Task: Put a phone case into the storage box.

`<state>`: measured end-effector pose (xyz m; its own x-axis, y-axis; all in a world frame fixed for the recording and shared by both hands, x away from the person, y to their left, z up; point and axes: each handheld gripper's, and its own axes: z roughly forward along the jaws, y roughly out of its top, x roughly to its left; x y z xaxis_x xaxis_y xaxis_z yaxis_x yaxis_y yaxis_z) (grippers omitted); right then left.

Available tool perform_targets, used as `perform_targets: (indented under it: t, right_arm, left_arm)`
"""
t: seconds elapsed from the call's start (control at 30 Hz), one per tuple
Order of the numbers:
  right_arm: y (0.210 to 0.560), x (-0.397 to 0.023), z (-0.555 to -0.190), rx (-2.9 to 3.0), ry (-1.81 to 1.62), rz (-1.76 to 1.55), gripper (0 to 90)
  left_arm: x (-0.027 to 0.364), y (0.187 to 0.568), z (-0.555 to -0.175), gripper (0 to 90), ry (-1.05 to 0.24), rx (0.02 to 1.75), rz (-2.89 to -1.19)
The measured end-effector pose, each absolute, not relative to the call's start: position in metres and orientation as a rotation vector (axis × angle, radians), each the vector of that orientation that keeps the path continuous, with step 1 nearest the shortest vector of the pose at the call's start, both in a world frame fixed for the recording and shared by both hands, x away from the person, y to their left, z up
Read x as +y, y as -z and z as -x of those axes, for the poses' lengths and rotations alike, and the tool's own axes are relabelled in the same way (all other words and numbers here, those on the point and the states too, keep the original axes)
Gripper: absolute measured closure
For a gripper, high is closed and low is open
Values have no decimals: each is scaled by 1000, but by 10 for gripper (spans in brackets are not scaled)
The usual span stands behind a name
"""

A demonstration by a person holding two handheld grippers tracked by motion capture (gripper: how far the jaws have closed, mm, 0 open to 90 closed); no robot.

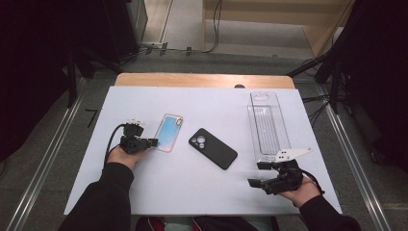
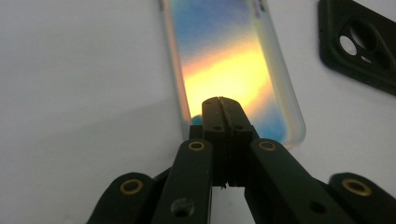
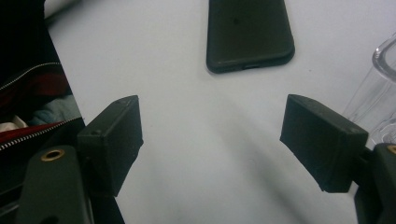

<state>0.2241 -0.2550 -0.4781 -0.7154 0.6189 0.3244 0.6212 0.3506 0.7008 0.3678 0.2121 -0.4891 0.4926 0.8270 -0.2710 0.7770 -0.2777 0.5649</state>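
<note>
Jaws on the left gripper point(image 2: 219, 105) are pressed flat together with nothing between them, tips right at the near end of the iridescent phone case point(image 2: 233, 70), which looks like it's lying flat on the white worktop point(image 2: 70, 93); can't tell for sure if the tips actually touch it or just sit over its edge. In the high view that left gripper point(image 1: 153, 142) sits at about 9 o'clock on the worktop point(image 1: 202, 192), jaws pointing toward 3 o'clock, with the iridescent phone case point(image 1: 169, 132) just beside them. The right gripper point(image 3: 210, 140) is a different story: jaws spread wide, holding nothing, bare worktop between the two pads. Straight ahead of it at 12 o'clock in its own view is the black phone case point(image 3: 250, 32), lying flat and well clear of the jaws. From above, the right gripper point(image 1: 256, 174) is down at roughly 5 o'clock, the black phone case point(image 1: 212, 148) is near the middle of the worktop, and a clear plastic tray point(image 1: 266, 125) runs lengthwise at around 2 o'clock, its near end just beside the right gripper's body. The two cases lie near each other but not touching.
</note>
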Motion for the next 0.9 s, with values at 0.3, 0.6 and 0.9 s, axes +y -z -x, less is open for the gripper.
perform_targets:
  t: [0.3,0.6,0.9]
  right_arm:
    - [478,-255,-224,-2583,1334,1187,189]
    - [478,-255,-224,-2578,1336,1186,189]
    - [478,-256,-224,-2574,1343,1182,189]
  left_arm:
    - [221,489,-370,898,-94,1329,-2069]
    - [223,481,-367,841,-68,1308,-2041]
    - [225,462,-350,619,-1,1196,-2013]
